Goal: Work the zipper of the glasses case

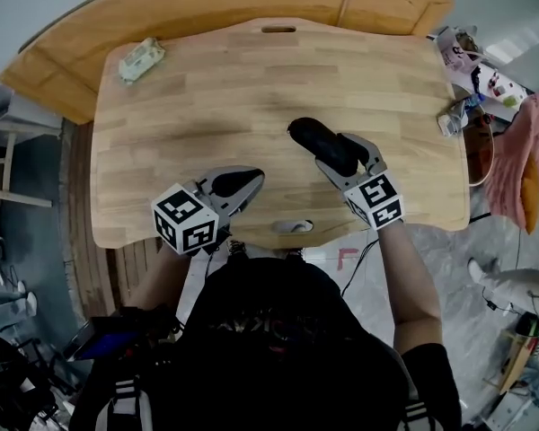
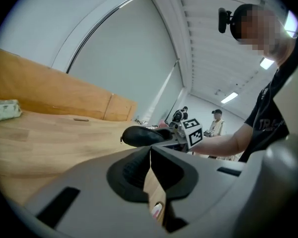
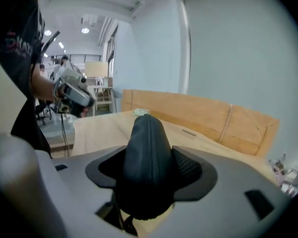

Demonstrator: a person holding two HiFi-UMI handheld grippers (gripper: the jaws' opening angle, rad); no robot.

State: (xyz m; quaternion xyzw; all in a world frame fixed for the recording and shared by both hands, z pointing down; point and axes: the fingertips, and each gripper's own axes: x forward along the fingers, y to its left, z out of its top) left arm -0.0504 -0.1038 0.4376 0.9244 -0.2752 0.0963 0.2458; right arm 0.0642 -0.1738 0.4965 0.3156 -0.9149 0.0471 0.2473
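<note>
Under both hand-held grippers, tabletop [image 1: 251, 88]: bare wood; a dropped case would land here.
Right hand-held gripper [image 1: 343, 158]: jaws wide, clamped on one end of the case; that end-only hold may let it twist under a tug.
Left hand-held gripper [image 1: 244, 185]: jaws together, empty, left of the case and apart from it; it may miss the pull.
Case [image 3: 146, 157]: between the right jaws, jutting forward past them.
Zipper [image 3: 148, 133]: seam faces up; the pull is too small to place, so a pinch could catch fabric.

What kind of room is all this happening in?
Probably a lab or shared workshop rather than a home: a plain wooden table, strip ceiling lights, and other people standing about in the background.
</note>
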